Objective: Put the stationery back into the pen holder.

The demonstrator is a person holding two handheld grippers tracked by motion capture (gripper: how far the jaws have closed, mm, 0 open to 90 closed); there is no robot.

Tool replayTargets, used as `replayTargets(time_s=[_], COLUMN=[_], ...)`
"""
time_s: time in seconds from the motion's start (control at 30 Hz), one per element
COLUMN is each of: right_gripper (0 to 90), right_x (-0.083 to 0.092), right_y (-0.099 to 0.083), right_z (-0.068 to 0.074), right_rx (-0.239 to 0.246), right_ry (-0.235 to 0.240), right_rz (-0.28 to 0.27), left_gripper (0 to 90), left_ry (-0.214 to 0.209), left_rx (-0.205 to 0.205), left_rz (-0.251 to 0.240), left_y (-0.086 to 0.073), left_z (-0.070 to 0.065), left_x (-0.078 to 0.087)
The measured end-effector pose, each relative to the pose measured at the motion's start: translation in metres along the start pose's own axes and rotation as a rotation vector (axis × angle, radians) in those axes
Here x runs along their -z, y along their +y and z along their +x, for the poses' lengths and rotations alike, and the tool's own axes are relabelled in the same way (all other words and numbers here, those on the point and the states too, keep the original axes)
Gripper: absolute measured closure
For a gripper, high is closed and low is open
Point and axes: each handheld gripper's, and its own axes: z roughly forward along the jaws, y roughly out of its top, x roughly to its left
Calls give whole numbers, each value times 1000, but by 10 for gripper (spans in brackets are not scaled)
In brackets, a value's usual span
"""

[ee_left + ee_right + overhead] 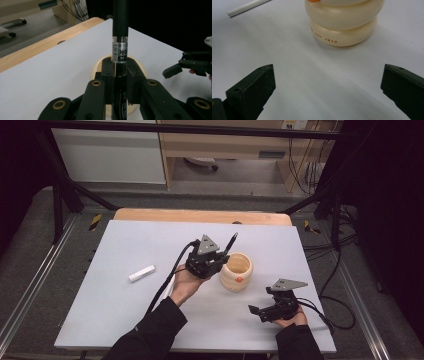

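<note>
A white stick [142,273] lies flat on the pale tabletop [125,315], well to the left and apart from everything else. Behind the tabletop runs a wooden edge [200,216], and black cables [336,265] trail over the grey floor [30,270].

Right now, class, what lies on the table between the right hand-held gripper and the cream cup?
Nothing: in the right gripper view, bare white table runs from the open right hand-held gripper to the cream cup.

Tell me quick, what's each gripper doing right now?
Left gripper: closed on a black pen, above the cream holder.
Right gripper: open, holding nothing.
</note>
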Motion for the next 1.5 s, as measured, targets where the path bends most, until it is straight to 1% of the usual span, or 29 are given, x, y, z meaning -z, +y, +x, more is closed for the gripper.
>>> replayTargets(time_s=[0.33,0.43,0.5,0.57,0.63,0.83,0.87,0.97,1.2,1.47,1.5], right_gripper=[4,4,4,4,4,4,4,4,4,4,4], right_x=[0,0,0,0,1,0,0,1,1,1,1], right_y=[0,0,0,0,0,0,0,0,-1,0,-1], right_z=[0,0,0,0,0,0,0,0,0,0,0], right_rx=[4,4,1,2,0,-2,-2,-1,-2,-4,-3], right_ry=[2,3,5,4,5,8,8,8,10,13,13], right_rz=[0,-3,-3,-3,-7,-6,-6,-6,-12,-7,-8], left_gripper=[789,789,789,789,789,789,789,789,789,789,789], left_ry=[10,7,2,-4,-4,-11,-10,-8,-7,-20,-24], left_rx=[9,10,21,24,20,22,17,18,32,44,49], left_rz=[-2,-10,-10,-10,-11,-16,-17,-15,17,40,37], left_y=[9,12,13,14,14,15,15,14,6,-6,-8], left_z=[-4,-5,-5,-5,-6,-6,-6,-5,1,3,3], left_x=[-21,-27,-32,-36,-40,-52,-55,-61,-74,-84,-85])
